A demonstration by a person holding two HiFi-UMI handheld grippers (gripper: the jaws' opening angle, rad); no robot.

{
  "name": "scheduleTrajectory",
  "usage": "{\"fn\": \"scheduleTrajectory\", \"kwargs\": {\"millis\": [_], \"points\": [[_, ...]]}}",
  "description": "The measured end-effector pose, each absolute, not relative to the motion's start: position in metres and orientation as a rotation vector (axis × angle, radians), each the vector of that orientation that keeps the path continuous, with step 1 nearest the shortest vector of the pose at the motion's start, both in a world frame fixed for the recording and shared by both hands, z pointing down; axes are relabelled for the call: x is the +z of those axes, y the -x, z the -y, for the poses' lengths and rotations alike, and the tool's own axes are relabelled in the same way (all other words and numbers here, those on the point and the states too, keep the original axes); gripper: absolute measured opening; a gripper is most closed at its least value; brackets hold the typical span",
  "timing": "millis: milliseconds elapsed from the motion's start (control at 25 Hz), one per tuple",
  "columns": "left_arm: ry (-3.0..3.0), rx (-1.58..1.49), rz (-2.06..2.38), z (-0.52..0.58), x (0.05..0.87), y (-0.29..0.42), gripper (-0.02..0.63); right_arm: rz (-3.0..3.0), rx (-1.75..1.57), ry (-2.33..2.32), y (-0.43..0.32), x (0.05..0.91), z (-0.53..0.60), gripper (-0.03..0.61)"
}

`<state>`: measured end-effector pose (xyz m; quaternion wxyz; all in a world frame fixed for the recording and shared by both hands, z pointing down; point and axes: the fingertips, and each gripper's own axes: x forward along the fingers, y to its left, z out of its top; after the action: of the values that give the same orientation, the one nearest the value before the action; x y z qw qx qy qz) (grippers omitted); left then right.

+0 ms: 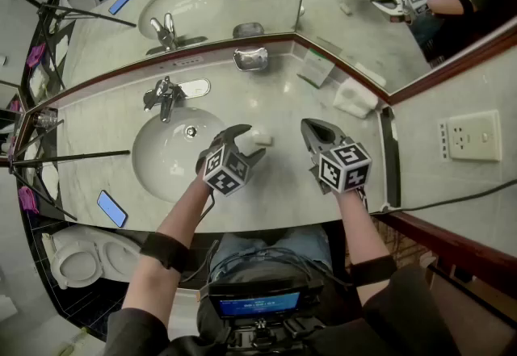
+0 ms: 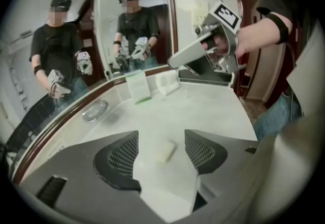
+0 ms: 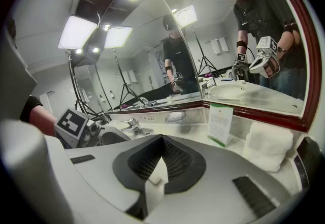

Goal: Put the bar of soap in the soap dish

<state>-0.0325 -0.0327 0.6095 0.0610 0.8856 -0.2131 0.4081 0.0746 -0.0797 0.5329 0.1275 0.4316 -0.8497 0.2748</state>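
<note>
Left gripper view settles it: bar of soap [image 2: 165,151] lies on the counter [image 2: 203,111] between the left gripper's [image 2: 160,135] spread jaws, untouched. Right gripper [image 3: 161,139] jaws together, empty. Soap dish [image 3: 175,116] stands at the mirror [image 3: 152,60], card [image 3: 222,124] to its right.

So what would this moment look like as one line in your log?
left gripper: open, aimed at bar of soap | soap: lying on counter, ungripped | right gripper: shut, empty | soap dish: empty, back of counter

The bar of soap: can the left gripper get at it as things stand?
Probably yes: the left gripper has its jaws wide apart, the bar of soap lies on the counter between them, nothing blocking.
</note>
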Motion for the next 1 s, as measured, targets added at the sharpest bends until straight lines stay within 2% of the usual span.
{"fn": "scheduleTrajectory", "kwargs": {"millis": [280,600,680,840,1000], "points": [[-2.677,1.707,0.289,0.035,0.693,0.021,0.295,2.465,0.819,-1.250,-0.085,0.560,0.085,0.018],[-2.620,1.874,0.114,0.038,0.731,0.017,0.290,2.435,0.870,-1.274,-0.096,0.579,0.076,0.018],[-2.594,1.888,0.081,0.036,0.738,0.017,0.270,2.430,0.876,-1.274,-0.098,0.582,0.074,0.018],[-2.564,1.900,0.100,0.039,0.744,0.017,0.151,2.422,0.881,-1.280,-0.104,0.583,0.074,0.018],[-2.537,1.842,0.146,0.038,0.744,0.016,0.135,2.419,0.879,-1.286,-0.110,0.582,0.074,0.018]]}}
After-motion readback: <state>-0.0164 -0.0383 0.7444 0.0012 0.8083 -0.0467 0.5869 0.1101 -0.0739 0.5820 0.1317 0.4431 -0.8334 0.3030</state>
